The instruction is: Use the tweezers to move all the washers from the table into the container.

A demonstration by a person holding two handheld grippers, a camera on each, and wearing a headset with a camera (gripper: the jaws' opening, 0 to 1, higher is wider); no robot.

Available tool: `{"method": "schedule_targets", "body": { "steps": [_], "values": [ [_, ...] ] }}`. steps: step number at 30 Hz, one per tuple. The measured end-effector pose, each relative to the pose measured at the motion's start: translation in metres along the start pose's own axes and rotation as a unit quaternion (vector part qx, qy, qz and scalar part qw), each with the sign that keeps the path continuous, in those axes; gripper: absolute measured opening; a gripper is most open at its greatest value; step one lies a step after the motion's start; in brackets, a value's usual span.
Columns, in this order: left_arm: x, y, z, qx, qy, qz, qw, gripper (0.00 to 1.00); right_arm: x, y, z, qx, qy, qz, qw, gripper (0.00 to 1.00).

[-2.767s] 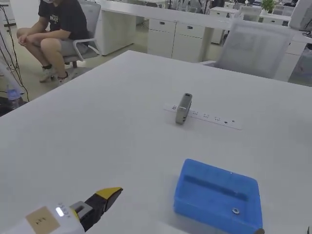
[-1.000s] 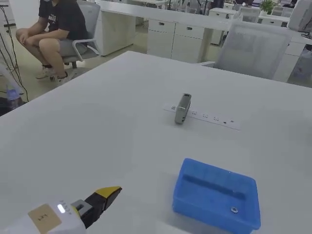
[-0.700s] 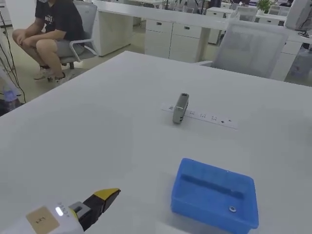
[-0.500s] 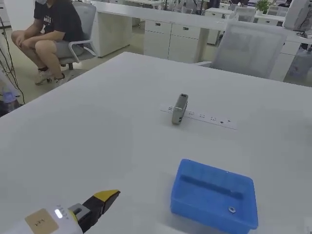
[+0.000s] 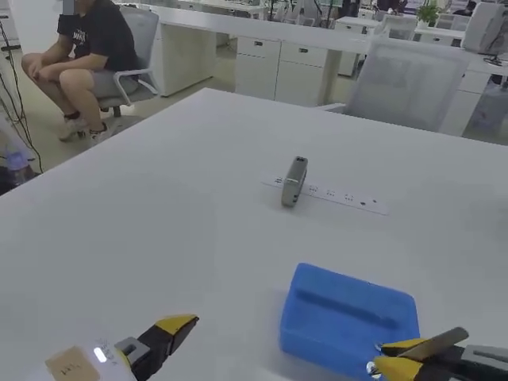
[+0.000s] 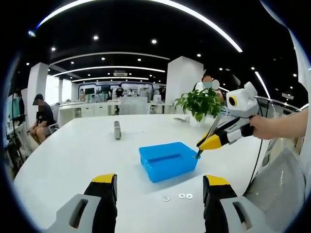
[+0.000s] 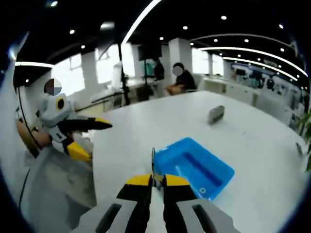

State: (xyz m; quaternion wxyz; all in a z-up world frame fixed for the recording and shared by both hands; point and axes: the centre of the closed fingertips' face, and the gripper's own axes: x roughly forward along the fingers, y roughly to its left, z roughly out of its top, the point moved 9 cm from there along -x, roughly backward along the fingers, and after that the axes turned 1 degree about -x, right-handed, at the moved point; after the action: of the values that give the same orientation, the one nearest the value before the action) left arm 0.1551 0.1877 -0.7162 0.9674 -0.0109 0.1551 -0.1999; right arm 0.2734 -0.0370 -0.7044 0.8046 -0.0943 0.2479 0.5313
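Observation:
The blue container sits on the white table near its front edge. My right gripper is over the container's near right corner, shut on the grey tweezers. In the right gripper view the tweezers stick up from the shut jaws, and one washer lies inside the container. My left gripper stands open with nothing in it, low at the left. Three washers lie on the table in front of the container.
A white power strip with a grey adapter lies further back on the table. A grey office chair stands behind the far edge. A person sits at the far left. A potted plant is at the table's end.
My right gripper has come into the head view at the bottom right with the tweezers, over the container's near corner. The left gripper has stayed put; the camera has tilted a little.

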Motion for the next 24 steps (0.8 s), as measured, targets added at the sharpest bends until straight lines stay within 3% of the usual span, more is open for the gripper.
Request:
{"method": "schedule_targets", "body": {
  "steps": [2, 7, 10, 13, 18, 24],
  "values": [
    [0.0, 0.0, 0.0, 0.0, 0.0, 0.0, 1.0, 0.72, 0.002, -0.01, 0.002, 0.022, 0.005, 0.003, 0.9997, 0.05],
    [0.0, 0.0, 0.0, -0.001, 0.0, 0.002, 1.0, 0.72, 0.009, -0.034, 0.009, 0.025, 0.038, 0.004, 0.999, 0.05],
    [0.0, 0.0, 0.0, 0.0, 0.001, 0.001, 1.0, 0.72, 0.014, -0.045, 0.013, 0.033, 0.056, 0.026, 0.9976, 0.05],
    [0.0, -0.001, 0.0, 0.004, 0.004, -0.004, 1.0, 0.72, 0.021, -0.053, 0.015, 0.056, 0.077, 0.04, 0.9947, 0.05],
    [0.0, 0.001, -0.001, 0.0, 0.003, 0.004, 1.0, 0.72, 0.037, -0.069, 0.014, 0.077, 0.093, 0.042, 0.9918, 0.05],
    [0.0, 0.0, -0.002, 0.003, 0.006, 0.003, 1.0, 0.72, 0.051, -0.078, 0.014, 0.082, 0.116, 0.041, 0.9891, 0.05]
  ]
}}
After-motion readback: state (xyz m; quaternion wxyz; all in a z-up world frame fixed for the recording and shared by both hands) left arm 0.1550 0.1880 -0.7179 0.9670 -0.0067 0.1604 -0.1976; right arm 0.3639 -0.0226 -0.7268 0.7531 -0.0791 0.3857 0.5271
